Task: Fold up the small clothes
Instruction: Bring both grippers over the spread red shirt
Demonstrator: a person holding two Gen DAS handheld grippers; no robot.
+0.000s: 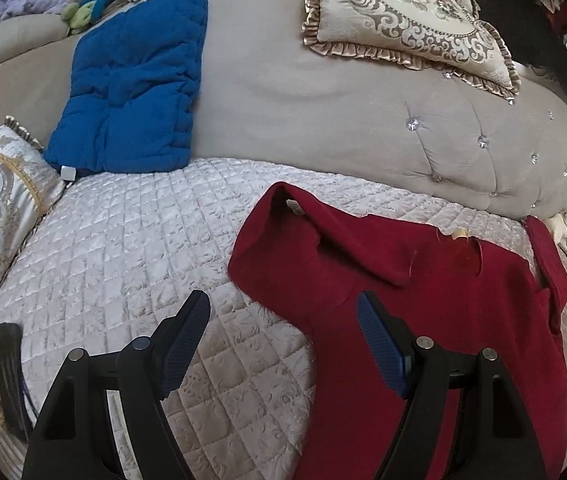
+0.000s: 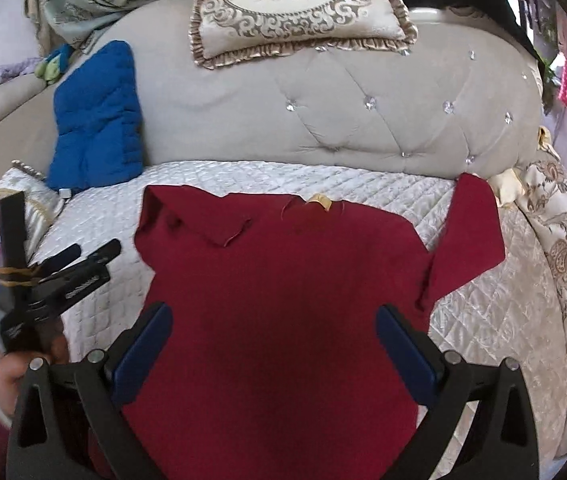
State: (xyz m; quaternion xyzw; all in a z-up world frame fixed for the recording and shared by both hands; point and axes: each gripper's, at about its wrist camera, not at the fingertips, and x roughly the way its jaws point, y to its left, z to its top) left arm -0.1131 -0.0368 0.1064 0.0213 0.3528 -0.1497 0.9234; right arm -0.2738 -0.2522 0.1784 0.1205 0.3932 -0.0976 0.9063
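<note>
Right wrist view looks down on a dark red knit top [image 2: 283, 300] spread flat on a quilted, satiny cream seat cover [image 2: 483, 300]. One sleeve is folded inward across the chest; the other sleeve [image 2: 471, 232] sticks out ahead and to the right. The right gripper [image 2: 275, 344] hangs over the garment's lower body, blue ribbed pads spread wide, holding nothing. Bare quilt lies open on both sides of the top. In the left wrist view the left gripper [image 1: 283, 328] also stands wide apart and empty, one pad over quilt, the other over the top's edge. Ahead stand a tufted grey backrest [image 2: 343, 120], a blue padded cushion [image 1: 131, 92] and a frilled floral pillow [image 2: 295, 8]
</note>
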